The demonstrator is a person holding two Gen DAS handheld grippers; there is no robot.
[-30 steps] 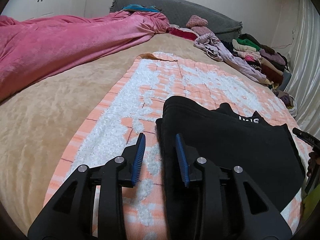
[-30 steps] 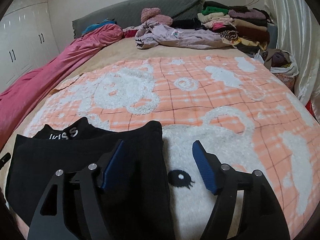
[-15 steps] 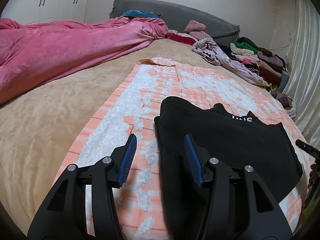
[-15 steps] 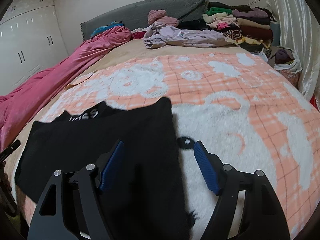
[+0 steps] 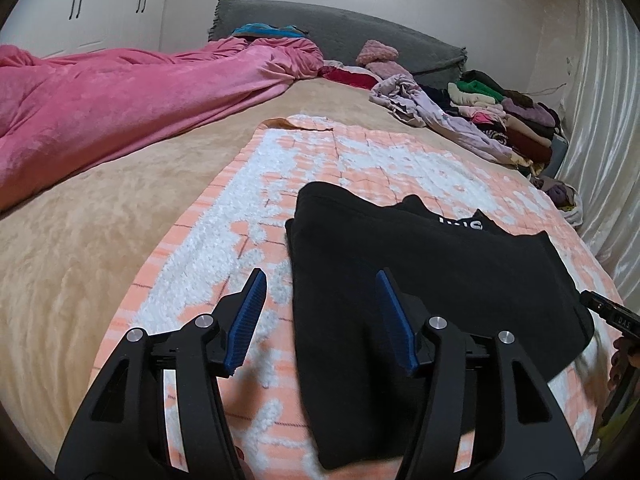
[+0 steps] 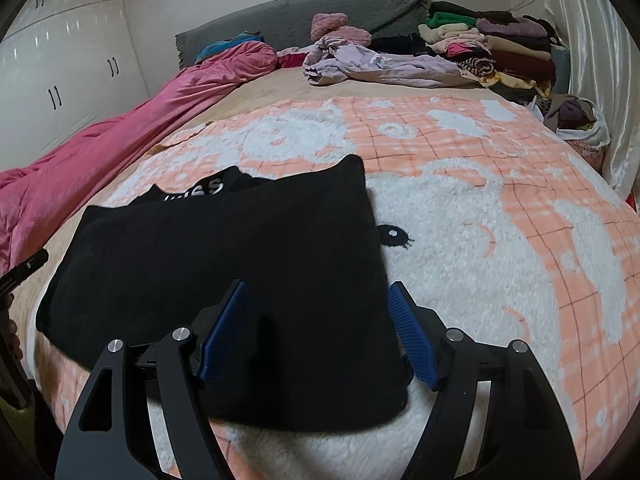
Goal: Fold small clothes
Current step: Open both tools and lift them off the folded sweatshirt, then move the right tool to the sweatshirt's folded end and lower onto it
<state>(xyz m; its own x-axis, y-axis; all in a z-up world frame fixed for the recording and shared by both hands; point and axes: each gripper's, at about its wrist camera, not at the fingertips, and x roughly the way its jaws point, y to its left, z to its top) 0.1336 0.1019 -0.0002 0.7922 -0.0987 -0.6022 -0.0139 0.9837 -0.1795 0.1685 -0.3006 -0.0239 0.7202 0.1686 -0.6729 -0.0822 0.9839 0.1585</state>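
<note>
A black garment (image 5: 420,280) with white lettering at its far edge lies folded flat on the orange-and-white blanket (image 5: 360,160). My left gripper (image 5: 320,284) hovers over the garment's left edge, its jaws opening, nothing pressed between the blue pads. In the right wrist view the same black garment (image 6: 224,272) fills the middle, and my right gripper (image 6: 316,294) stands open above its near right corner, holding nothing. The blanket (image 6: 500,220) spreads to the right of it.
A pink duvet (image 5: 120,104) is bunched along the left of the bed. A lilac garment (image 6: 380,66) and a stack of folded clothes (image 6: 500,44) lie at the far right by the grey headboard (image 5: 360,36). A curtain (image 5: 608,120) hangs at the right.
The left jaws have spread wider and drawn back from the garment's edge. The right gripper has shifted left, so that the garment's corner now lies under its open jaws.
</note>
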